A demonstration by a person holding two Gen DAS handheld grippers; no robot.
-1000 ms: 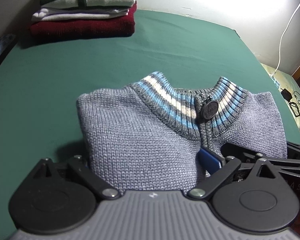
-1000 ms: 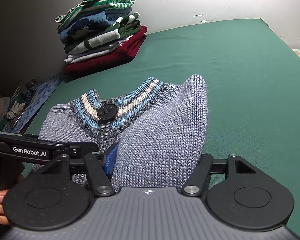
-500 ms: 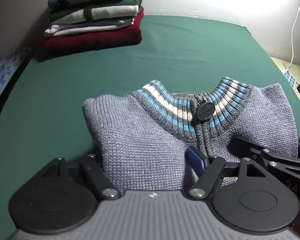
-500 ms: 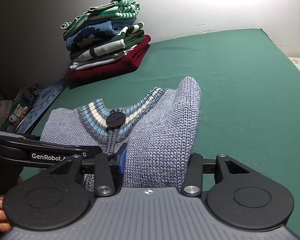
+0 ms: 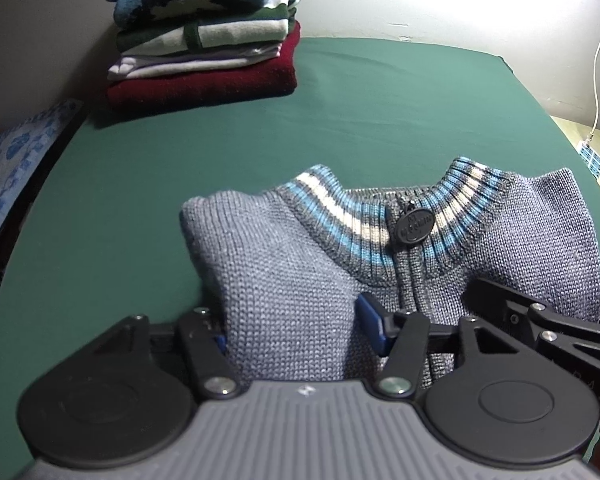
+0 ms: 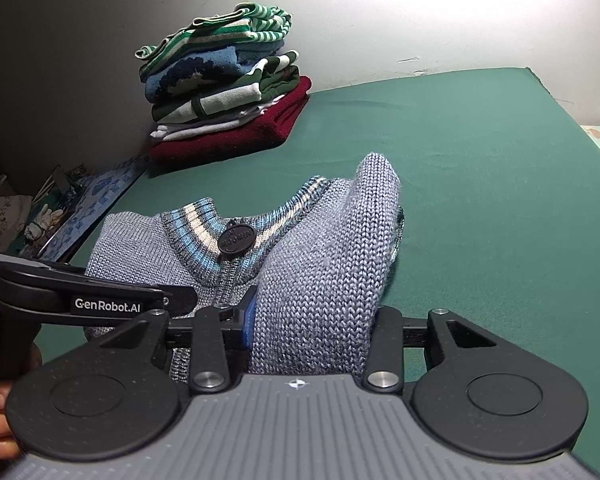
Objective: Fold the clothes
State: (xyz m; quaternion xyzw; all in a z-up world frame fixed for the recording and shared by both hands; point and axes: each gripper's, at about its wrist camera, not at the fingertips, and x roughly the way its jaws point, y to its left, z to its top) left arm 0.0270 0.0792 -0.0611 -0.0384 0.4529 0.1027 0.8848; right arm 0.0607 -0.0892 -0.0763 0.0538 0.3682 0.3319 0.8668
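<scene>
While the green table [image 5: 380,112] carries a stack of folded clothes [image 5: 204,40] at its far left corner, the grey-blue sweater [image 5: 284,264] sits well nearer than that stack, already folded into a compact bundle with its striped collar [image 5: 340,216] uppermost. Judging by this, the folding looks nearly finished, with stacking perhaps remaining. Both claws grip it: the left gripper [image 5: 296,328] clamps its left side, the right gripper [image 6: 312,320] its right.
</scene>
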